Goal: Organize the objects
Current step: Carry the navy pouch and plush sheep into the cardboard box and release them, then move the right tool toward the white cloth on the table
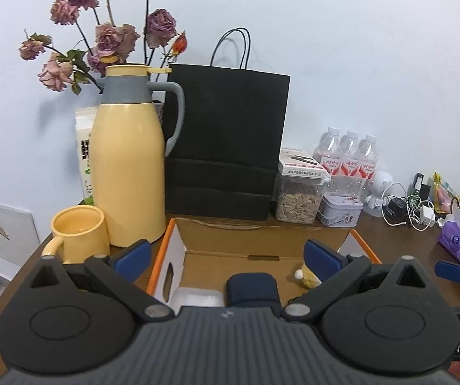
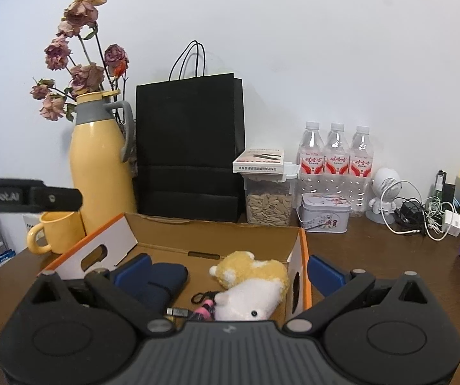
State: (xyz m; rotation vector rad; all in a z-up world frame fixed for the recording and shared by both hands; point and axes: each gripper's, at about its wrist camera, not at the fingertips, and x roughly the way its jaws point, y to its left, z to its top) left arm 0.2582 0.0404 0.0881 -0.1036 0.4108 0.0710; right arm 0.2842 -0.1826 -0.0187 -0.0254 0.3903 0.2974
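At nine o'clock in my right view, the left gripper's [image 2: 28, 195] arm reads "enRobot.AI". My left gripper's [image 1: 228, 258] fingers stand apart, empty, over the open cardboard box [image 1: 178, 234], which holds a navy pouch [image 1: 251, 290] and a plush toy [image 2: 252, 280]. The right gripper [image 2: 228, 271] fingers also stand apart, straddling the box's right wall. At two o'clock, three red-labelled water bottles [image 2: 335, 160] stand; their writing is unreadable. Bare worktop [image 2: 374, 250] lies right of the box.
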